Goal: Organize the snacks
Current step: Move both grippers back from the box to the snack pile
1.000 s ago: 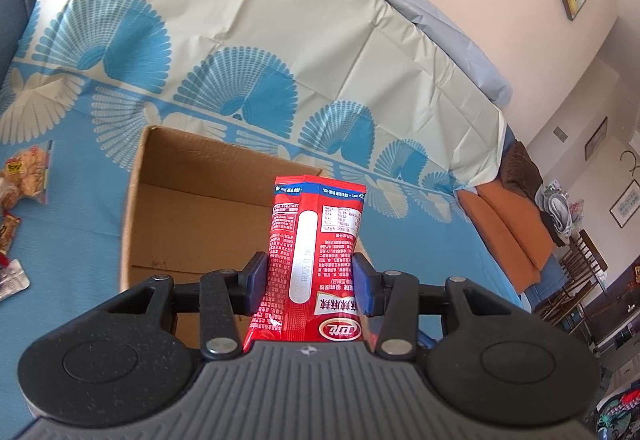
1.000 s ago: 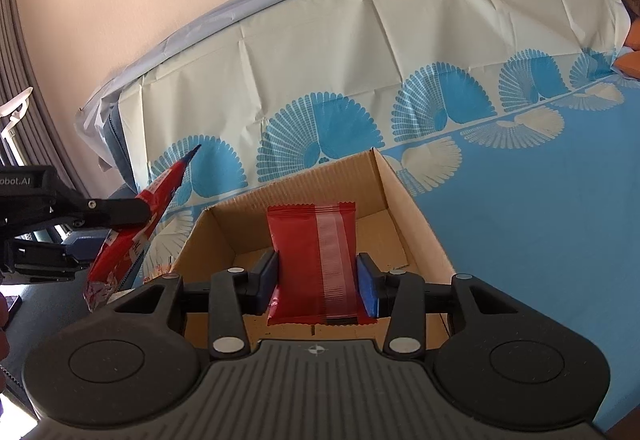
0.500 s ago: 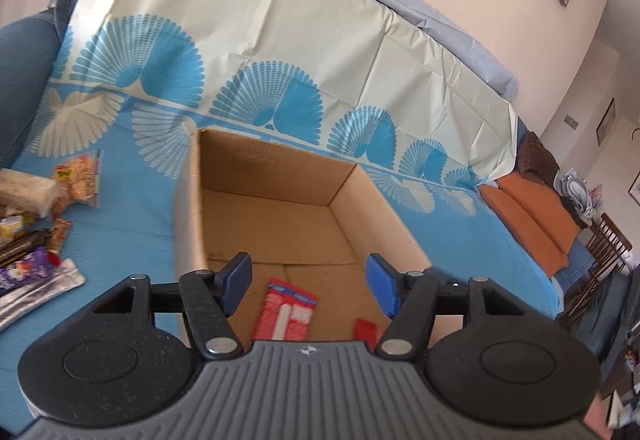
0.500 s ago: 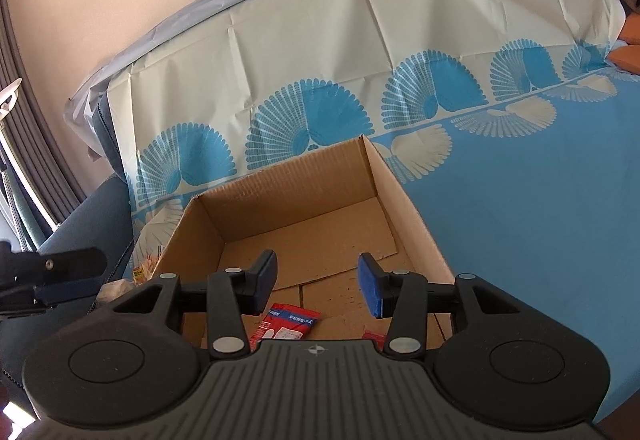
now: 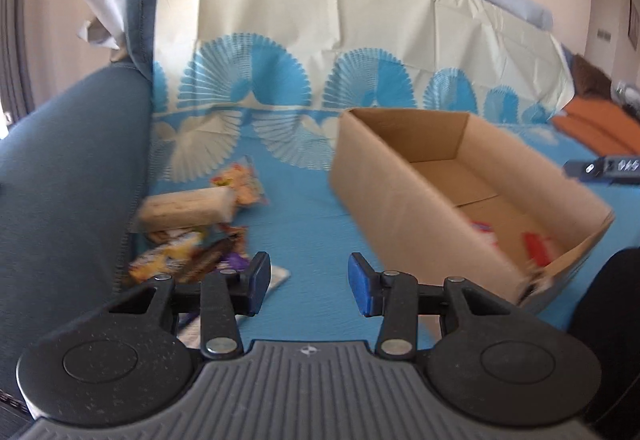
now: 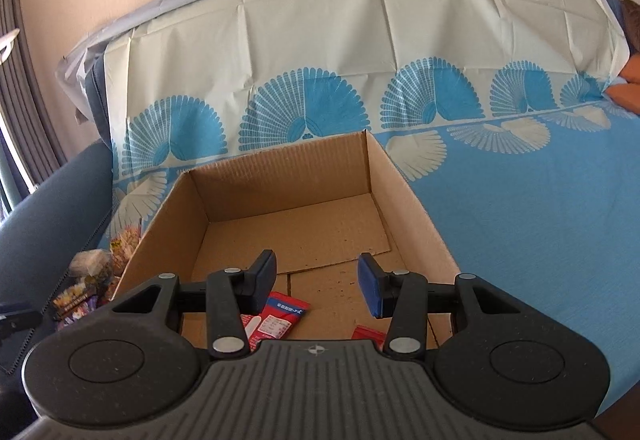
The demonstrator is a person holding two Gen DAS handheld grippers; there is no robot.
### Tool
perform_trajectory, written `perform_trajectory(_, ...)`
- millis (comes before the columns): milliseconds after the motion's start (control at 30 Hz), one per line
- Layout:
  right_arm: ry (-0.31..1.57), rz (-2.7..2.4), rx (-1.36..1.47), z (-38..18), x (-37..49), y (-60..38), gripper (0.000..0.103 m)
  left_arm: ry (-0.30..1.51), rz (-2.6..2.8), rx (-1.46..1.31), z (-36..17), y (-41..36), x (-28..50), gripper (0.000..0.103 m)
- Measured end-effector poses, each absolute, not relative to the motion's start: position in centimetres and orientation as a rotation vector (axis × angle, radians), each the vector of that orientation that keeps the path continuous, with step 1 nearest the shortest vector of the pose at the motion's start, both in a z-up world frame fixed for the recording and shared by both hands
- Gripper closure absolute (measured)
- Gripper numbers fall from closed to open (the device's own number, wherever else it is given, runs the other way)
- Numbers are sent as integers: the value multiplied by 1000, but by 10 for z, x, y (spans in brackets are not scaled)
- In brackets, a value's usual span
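Both red packets are now in the cardboard box. A second ago each gripper carried one over it; now the larger red packet lies flat on the box floor near the front wall, and the smaller red packet sits just to its right, half hidden behind my right gripper's body.

Right gripper: released, nothing between the pads, hanging above the near end of the box.

Left gripper: also empty. Its jaws have just been closing partway after the drop, with only the blue cloth visible between them. Its view has swung off the box, which now sits to its right, and toward the snack pile against the sofa arm. Frame is motion-blurred; I can make out a pale long pack, a yellow-orange bag and some dark wrappers, not more.

Reading: two items sorted, pile largely untouched. Next step is likely a left-hand pick from the pile. Overlapping wrappers may make it hard to take only one.
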State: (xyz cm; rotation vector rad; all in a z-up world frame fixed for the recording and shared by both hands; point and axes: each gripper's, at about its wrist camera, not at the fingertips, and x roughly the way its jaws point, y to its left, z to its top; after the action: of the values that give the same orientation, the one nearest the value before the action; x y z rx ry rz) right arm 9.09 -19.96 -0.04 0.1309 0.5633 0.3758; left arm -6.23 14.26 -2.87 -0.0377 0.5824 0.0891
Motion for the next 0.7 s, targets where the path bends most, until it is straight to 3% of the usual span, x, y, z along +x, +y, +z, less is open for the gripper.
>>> perform_trajectory(567, 502, 387, 14, 7, 71, -158, 55, 830, 255, -239, -67, 196, -26, 56)
perform_trajectory(667, 510, 395, 11, 6, 71, -154, 54, 854, 323, -220, -72, 200, -15, 54)
perform_trajectory(700, 513, 395, 14, 6, 72, -154, 53, 854, 343, -202, -73, 200, -12, 48)
